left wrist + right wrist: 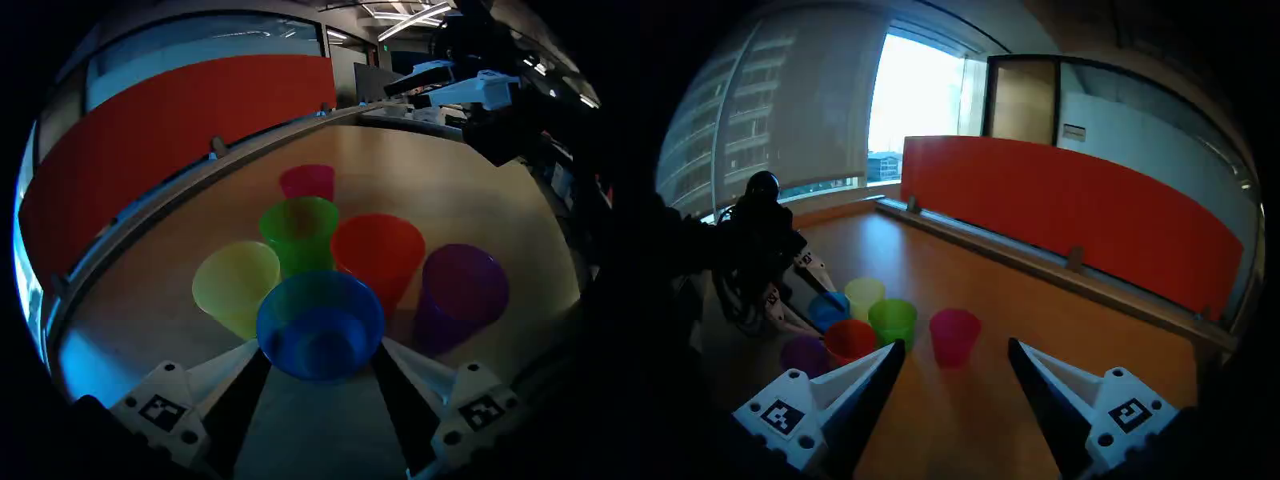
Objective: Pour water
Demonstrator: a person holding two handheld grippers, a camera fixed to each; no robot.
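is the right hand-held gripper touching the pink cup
Apart. The right gripper view shows the pink cup standing ahead of the open right hand-held gripper, with bare table visible between the cup and each fingertip.

Deep blue cup (320, 328), seemingly purple cup (464, 292)

Wooden table (1000, 280): coloured cups (894, 318) clustered together.

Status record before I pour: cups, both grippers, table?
cups: six, upright, clustered
colours: blue cup, yellow cup, green cup, orange cup, purple cup, pink cup
left gripper: jaws flank blue cup; grip unclear
right gripper: open, empty, facing pink cup
contents: cannot tell
table: wooden
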